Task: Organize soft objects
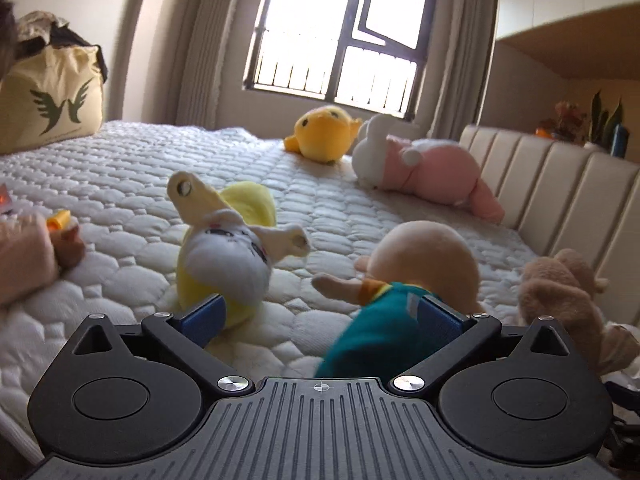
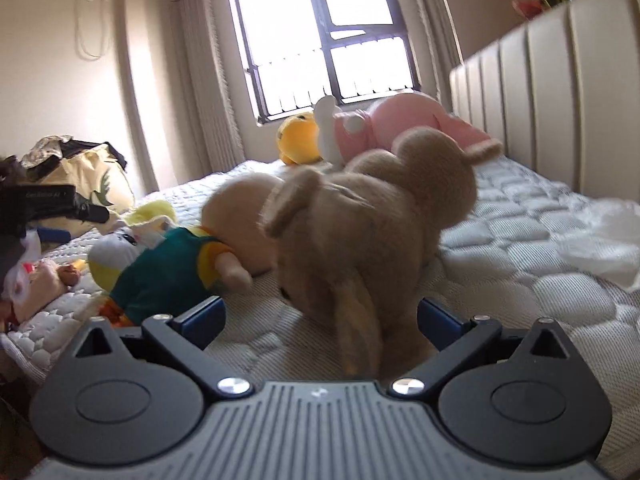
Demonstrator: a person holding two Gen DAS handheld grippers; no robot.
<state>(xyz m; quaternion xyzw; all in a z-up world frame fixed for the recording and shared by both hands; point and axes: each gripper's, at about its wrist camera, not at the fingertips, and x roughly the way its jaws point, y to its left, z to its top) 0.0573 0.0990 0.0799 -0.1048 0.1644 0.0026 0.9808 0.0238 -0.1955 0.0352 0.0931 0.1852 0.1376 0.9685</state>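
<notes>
Several plush toys lie on a white quilted bed (image 1: 120,168). In the left wrist view, my left gripper (image 1: 320,316) is open; a doll in a teal shirt (image 1: 384,332) lies between its fingers against the right pad, and a yellow-and-white plush (image 1: 228,256) touches the left pad. In the right wrist view, my right gripper (image 2: 320,316) is open around the leg of a tan plush animal (image 2: 360,232). The teal-shirt doll (image 2: 168,268) lies to its left. A yellow chick (image 1: 324,132) and a pink-and-white rabbit (image 1: 432,168) lie far back by the window.
A padded beige headboard (image 1: 560,184) runs along the bed's right side. A cream tote bag (image 1: 52,96) stands at the far left corner. A pinkish plush (image 1: 24,256) lies at the left edge. White plastic wrap (image 2: 600,236) lies on the bed at right.
</notes>
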